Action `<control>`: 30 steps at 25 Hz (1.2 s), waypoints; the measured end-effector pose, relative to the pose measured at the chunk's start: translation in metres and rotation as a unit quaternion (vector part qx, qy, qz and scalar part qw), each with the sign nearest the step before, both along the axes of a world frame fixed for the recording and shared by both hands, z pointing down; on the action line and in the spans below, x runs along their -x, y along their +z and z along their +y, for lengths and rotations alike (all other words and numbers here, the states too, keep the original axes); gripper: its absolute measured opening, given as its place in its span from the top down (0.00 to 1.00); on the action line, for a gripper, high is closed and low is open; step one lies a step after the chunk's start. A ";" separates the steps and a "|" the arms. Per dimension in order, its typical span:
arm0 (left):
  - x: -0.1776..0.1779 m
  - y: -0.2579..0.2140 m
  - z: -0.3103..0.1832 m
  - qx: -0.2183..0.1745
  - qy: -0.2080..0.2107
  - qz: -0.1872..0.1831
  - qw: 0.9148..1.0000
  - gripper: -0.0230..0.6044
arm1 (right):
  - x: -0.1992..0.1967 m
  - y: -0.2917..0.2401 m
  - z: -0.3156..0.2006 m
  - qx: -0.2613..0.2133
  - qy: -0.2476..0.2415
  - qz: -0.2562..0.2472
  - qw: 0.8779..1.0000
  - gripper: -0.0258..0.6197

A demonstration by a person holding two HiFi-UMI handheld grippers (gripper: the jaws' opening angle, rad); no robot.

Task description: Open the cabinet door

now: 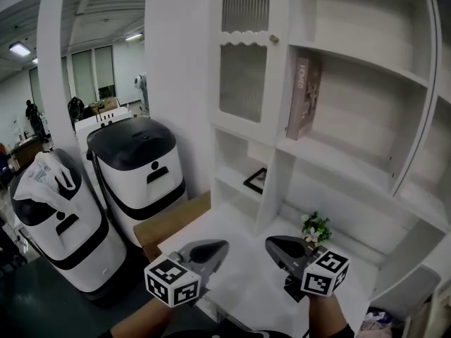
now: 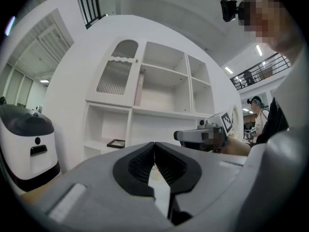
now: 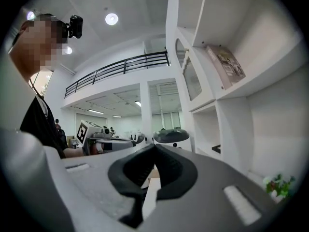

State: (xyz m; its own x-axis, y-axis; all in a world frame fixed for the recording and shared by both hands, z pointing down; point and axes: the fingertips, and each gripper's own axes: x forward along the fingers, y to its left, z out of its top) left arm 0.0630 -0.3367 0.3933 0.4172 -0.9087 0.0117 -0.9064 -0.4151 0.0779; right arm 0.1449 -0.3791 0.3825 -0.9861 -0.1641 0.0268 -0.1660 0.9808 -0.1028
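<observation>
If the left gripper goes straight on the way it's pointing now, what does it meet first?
Probably the white shelf unit, at its lower open compartments near the picture frame, below the cabinet door. Nothing shows between the left gripper and it, though depth is unclear.

Cabinet door (image 1: 244, 55) left of book (image 1: 304, 97); plant (image 1: 315, 227) on counter (image 1: 243, 284) below.
</observation>
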 end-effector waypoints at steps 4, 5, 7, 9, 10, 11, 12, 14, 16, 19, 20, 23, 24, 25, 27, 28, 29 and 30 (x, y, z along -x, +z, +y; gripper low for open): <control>-0.009 -0.025 -0.028 -0.020 0.027 -0.011 0.999 0.95 | -0.008 -0.032 -0.017 -0.033 0.018 -0.005 0.999 0.96; -0.012 -0.031 -0.034 -0.024 0.035 -0.014 0.999 0.95 | -0.013 -0.040 -0.020 -0.039 0.026 -0.007 0.999 0.96; -0.016 -0.045 -0.045 -0.036 0.051 -0.021 0.998 0.95 | -0.021 -0.055 -0.026 -0.052 0.043 -0.011 0.998 0.96; -0.015 -0.061 -0.056 -0.050 0.062 -0.023 0.997 0.94 | -0.028 -0.068 -0.033 -0.062 0.060 -0.018 0.996 0.96; -0.013 -0.069 -0.062 -0.056 0.066 -0.021 0.996 0.94 | -0.030 -0.074 -0.037 -0.065 0.068 -0.024 0.995 0.96; -0.011 -0.077 -0.069 -0.060 0.071 -0.017 0.996 0.94 | -0.033 -0.081 -0.041 -0.065 0.076 -0.029 0.994 0.96; -0.010 -0.087 -0.076 -0.065 0.077 -0.013 0.995 0.94 | -0.035 -0.087 -0.045 -0.066 0.085 -0.035 0.994 0.96; -0.009 -0.111 -0.093 -0.080 0.092 -0.011 0.993 0.94 | -0.039 -0.098 -0.051 -0.068 0.101 -0.045 0.992 0.96; -0.006 -0.141 -0.109 -0.104 0.099 -0.021 0.989 0.94 | -0.040 -0.105 -0.057 -0.068 0.112 -0.050 0.990 0.96; 0.003 -0.188 -0.127 -0.147 0.096 -0.039 0.984 0.94 | -0.038 -0.112 -0.064 -0.069 0.128 -0.051 0.988 0.96; 0.005 -0.202 -0.132 -0.158 0.097 -0.045 0.982 0.93 | -0.037 -0.114 -0.067 -0.071 0.134 -0.050 0.987 0.96; 0.009 -0.236 -0.150 -0.183 0.104 -0.066 0.975 0.76 | -0.036 -0.121 -0.072 -0.079 0.151 -0.047 0.984 0.96; 0.012 -0.247 -0.156 -0.191 0.103 -0.072 0.974 0.75 | -0.035 -0.122 -0.073 -0.082 0.156 -0.046 0.983 0.96; 0.016 -0.258 -0.162 -0.200 0.100 -0.075 0.972 0.75 | -0.034 -0.123 -0.073 -0.084 0.160 -0.046 0.983 0.96; 0.025 -0.281 -0.174 -0.218 0.092 -0.076 0.969 0.73 | -0.030 -0.123 -0.075 -0.083 0.166 -0.045 0.982 0.96; 0.029 -0.292 -0.179 -0.225 0.088 -0.076 0.967 0.72 | -0.027 -0.121 -0.076 -0.080 0.169 -0.043 0.981 0.96; 0.034 -0.303 -0.185 -0.231 0.085 -0.074 0.966 0.71 | -0.023 -0.118 -0.078 -0.077 0.171 -0.041 0.981 0.96; 0.038 -0.314 -0.191 -0.238 0.081 -0.072 0.965 0.70 | -0.020 -0.115 -0.080 -0.072 0.173 -0.038 0.982 0.96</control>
